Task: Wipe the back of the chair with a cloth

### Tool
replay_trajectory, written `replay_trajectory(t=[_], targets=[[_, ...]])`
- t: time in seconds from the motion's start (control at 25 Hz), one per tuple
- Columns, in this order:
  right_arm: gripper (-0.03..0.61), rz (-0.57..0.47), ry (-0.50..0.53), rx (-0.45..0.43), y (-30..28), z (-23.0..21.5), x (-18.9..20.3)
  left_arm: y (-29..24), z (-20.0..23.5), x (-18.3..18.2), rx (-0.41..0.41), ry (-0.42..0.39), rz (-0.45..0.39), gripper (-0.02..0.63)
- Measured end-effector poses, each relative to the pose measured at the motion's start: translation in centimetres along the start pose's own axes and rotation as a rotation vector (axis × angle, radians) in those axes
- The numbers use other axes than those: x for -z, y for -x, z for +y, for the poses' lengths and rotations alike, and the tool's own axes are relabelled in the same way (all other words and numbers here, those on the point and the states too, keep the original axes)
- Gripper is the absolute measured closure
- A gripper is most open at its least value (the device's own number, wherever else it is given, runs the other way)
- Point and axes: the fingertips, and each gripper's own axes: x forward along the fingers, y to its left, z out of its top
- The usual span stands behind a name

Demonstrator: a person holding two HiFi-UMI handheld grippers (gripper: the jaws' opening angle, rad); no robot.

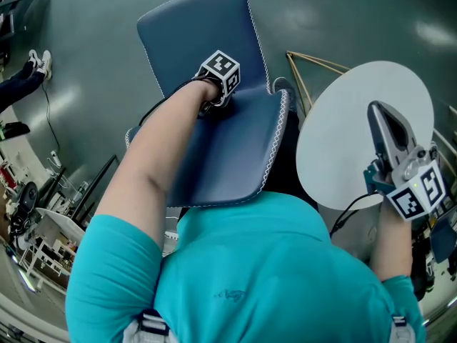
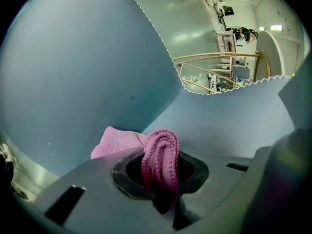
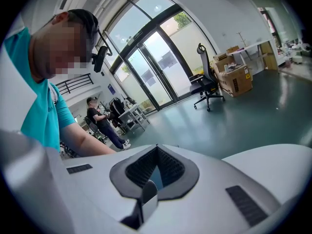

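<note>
Left claw (image 2: 162,177): we see it closed on a pink cloth (image 2: 158,152). A bunched fold stands up between the pads, and a flatter part lies to the left against the upholstery.
Cloth's place: it is pressed to the blue chair (image 1: 203,38) where the two padded panels meet. We cannot tell which panel is the back.
Head view only: the left arm reaches down to that junction. The marker cube (image 1: 218,72) covers the left claw and the cloth, so no pink shows there.
Left gripper view only: this view alone shows the grip and the cloth. It also shows the white stitching (image 2: 161,38) running along the panel edges, and a gold metal frame (image 2: 214,57) seen through the gap between the panels.
Right claw (image 1: 378,116): it is held over the round white table (image 1: 343,148), to the right of the chair and well apart from it.
Right gripper view only: the pads meet at the tips, with only a sliver open lower down and nothing held between them.
Room, right gripper view: it looks over the table's pale edge to tall glass doors (image 3: 156,67), a black office chair (image 3: 207,84), cardboard boxes (image 3: 234,77) and a person (image 3: 100,118) standing far off. The head view shows none of these.
</note>
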Motion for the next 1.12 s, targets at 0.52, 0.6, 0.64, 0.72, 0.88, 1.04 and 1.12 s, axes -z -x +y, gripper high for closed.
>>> replay_trajectory(t=[0.52, 0.6, 0.64, 0.72, 0.88, 1.04, 1.12], targets=[[0.588, -0.015, -0.019, 0.014, 0.9, -1.0, 0.8, -0.4, -1.8, -2.3, 0.022, -0.002, -0.029, 0.554], [0.588, -0.016, -0.023, 0.017, 1.0, -1.2, 1.0, -0.6, -1.8, -2.3, 0.021, 0.0, -0.026, 0.555], [0.588, -0.017, -0.026, 0.018, 1.1, -1.3, 1.0, -0.6, -1.8, -2.3, 0.023, 0.004, -0.03, 0.555], [0.588, -0.022, -0.038, 0.023, 1.2, -1.4, 1.1, -0.5, -2.1, -2.8, 0.043, 0.021, -0.055, 0.555], [0.588, -0.021, -0.042, 0.023, 1.2, -1.6, 1.3, -0.5, -3.0, -3.9, 0.072, 0.039, -0.083, 0.554], [0.588, -0.014, -0.039, 0.025, 1.3, -1.8, 1.6, -0.5, -3.5, -4.7, 0.091, 0.056, -0.115, 0.555], [0.588, -0.015, -0.043, 0.025, 1.3, -1.8, 1.6, -0.6, -3.7, -4.9, 0.099, 0.065, -0.125, 0.555]])
